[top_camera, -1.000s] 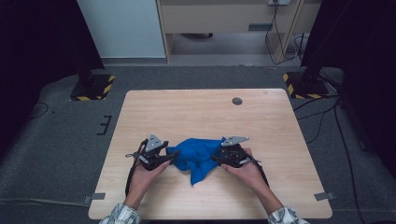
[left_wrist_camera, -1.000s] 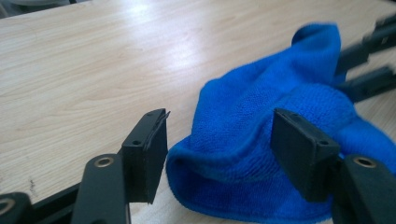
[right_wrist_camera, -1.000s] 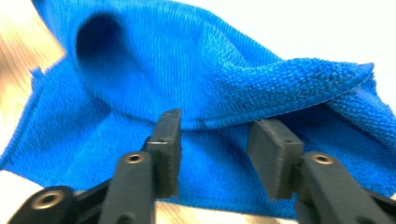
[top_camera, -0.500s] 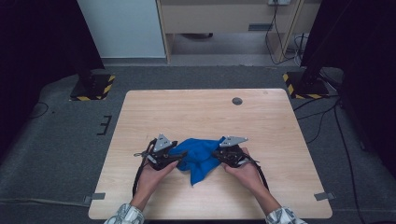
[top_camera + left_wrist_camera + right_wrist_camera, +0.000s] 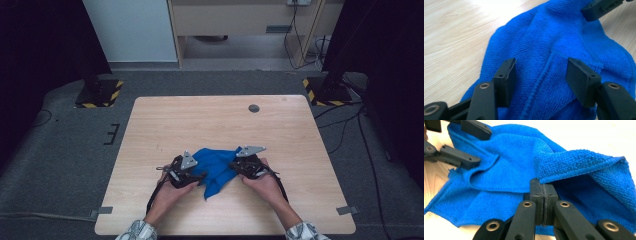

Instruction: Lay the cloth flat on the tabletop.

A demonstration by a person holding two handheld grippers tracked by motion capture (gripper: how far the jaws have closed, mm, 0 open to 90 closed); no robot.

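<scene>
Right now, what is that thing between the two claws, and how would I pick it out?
Start at the pale wooden table and look to its near half, where the person's hands come in. Between the left claw and the right claw lies a crumpled blue cloth. It is soft, fuzzy terry with a stitched hem, the one bright blue thing on the wood.

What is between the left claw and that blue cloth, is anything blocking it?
Nothing visible blocks it. The left claw sits right over the blue cloth, jaws apart with a raised fold lying between them, not yet pinched. The right claw is already shut on the cloth's other edge.
</scene>
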